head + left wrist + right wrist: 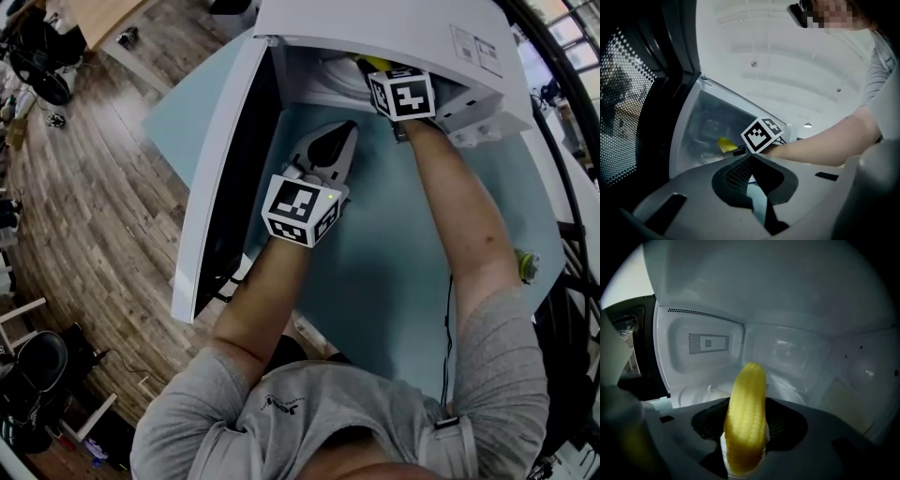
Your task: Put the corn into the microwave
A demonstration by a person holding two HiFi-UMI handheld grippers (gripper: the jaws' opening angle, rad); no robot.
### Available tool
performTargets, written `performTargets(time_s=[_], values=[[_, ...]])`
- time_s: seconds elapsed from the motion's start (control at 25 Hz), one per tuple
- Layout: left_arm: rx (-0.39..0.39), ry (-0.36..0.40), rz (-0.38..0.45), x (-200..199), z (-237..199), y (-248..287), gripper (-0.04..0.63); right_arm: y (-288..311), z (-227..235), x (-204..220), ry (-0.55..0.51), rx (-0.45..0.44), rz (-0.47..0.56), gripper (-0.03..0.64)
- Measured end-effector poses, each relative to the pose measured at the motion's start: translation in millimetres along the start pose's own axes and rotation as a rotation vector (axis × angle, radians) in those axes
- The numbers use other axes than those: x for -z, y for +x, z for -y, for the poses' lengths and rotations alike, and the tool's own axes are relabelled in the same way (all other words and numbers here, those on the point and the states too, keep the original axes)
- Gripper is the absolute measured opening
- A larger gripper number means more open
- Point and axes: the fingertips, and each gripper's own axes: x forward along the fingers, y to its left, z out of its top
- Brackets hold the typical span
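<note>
Corn [749, 380]: 1 yellow cob, clamped in R tool [750, 426]. Pads sit on its 2 flanks near the butt end, jaws fairly wide round it. Long axis runs along the tool's own line. Tip points into the microwave [375, 23] cavity toward the back wall, angled somewhat down; butt end toward the camera. Cob is just inside the cavity mouth and looks clear of the cavity floor, though contact can't be settled.

Step, as judged: insertion under way, release not yet made. Next move calls for lowering till the cob lies on the cavity floor, well inside the door line. Then open jaws & back straight out w/o dragging it. Round cob may roll on release.

L tool [339, 133]: jaws together, nothing btwn them, in front of the microwave opening, beside the open door [220, 187] hanging out at the opening's left side in head view. Teal worktop [394, 281] under the microwave.
</note>
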Motion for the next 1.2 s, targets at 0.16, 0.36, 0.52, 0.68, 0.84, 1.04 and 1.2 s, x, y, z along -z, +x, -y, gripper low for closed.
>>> performTargets(time_s=[0.16, 0.36, 0.52, 0.68, 0.84, 1.04, 1.2], values=[[0.002, 0.001, 0.002, -0.7, 0.4, 0.2, 0.017, 2.2, 0.0, 1.0, -0.022, 0.010, -0.016, 0.232], [0.003, 0.005, 0.004, -1.8, 1.5, 0.3, 0.017, 4.4, 0.4, 2.7, -0.046, 0.020, -0.034, 0.233], [0.003, 0.004, 0.005, -2.4, 1.7, -0.1, 0.017, 5.2, 0.6, 2.3, -0.053, 0.026, -0.037, 0.235], [0.006, 0.006, 0.004, -3.3, 2.4, -0.2, 0.017, 5.8, 1.5, 2.2, -0.049, 0.034, -0.039, 0.236], [0.006, 0.004, 0.003, -3.3, 3.0, -0.9, 0.017, 6.0, 1.2, 1.8, -0.036, 0.032, -0.035, 0.239], [0.010, -0.003, 0.002, -3.7, 4.9, -1.2, 0.017, 5.1, -0.8, 1.8, -0.021, 0.023, -0.032, 0.275], [0.009, -0.006, -0.001, -3.7, 4.4, -1.5, 0.017, 4.3, -2.1, 1.8, -0.006, 0.021, -0.030, 0.307]])
